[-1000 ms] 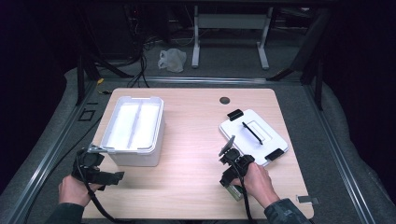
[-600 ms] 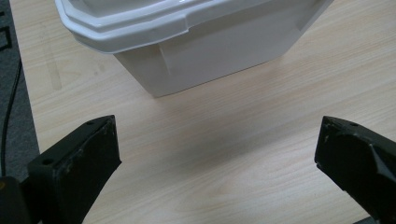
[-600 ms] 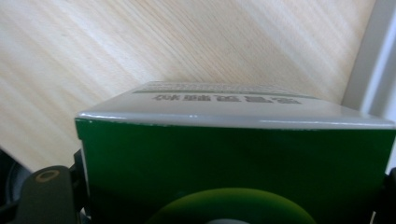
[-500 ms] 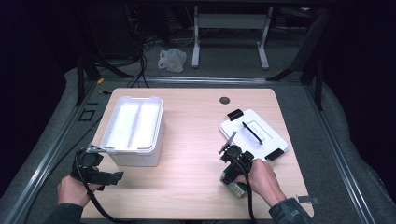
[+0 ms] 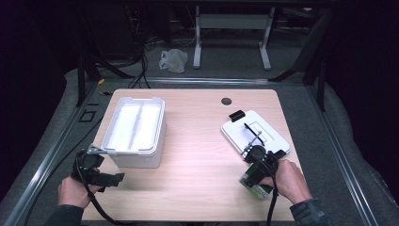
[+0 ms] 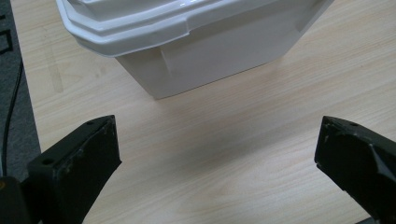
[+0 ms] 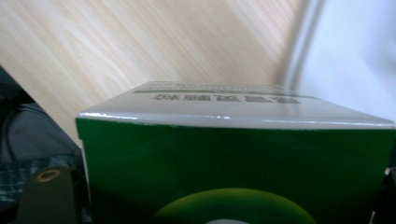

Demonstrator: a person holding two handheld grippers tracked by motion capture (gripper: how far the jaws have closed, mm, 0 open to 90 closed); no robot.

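A light wooden table (image 5: 197, 141) stands on grey carpet in a dark workroom, a person's hands entering from its near edge with a gripper in each.

On the table's left half sits a white plastic tub (image 5: 136, 129), open at the top, its long side running away from the person. On the right half lies a flat white lid (image 5: 256, 134) with black clips at two of its ends, set at a slant to the table's edge.

The left gripper (image 5: 101, 165), seen from the high view at the near left corner of the table, is held just beside the tub's near left corner. Its own camera shows the two black jaws spread wide with nothing between them but bare wood, the tub's corner (image 6: 187, 51) a little ahead of them and untouched.

The right gripper (image 5: 256, 176) is held at the near right of the table, touching or just over the lid's near corner. A small green box (image 5: 255, 186) sits in its jaws, on the side nearer the person. In the right gripper view the green box (image 7: 233, 158) spans the space between the jaws, its grey top face carrying printed lettering, with the wood and the lid's white edge (image 7: 345, 60) beyond it.
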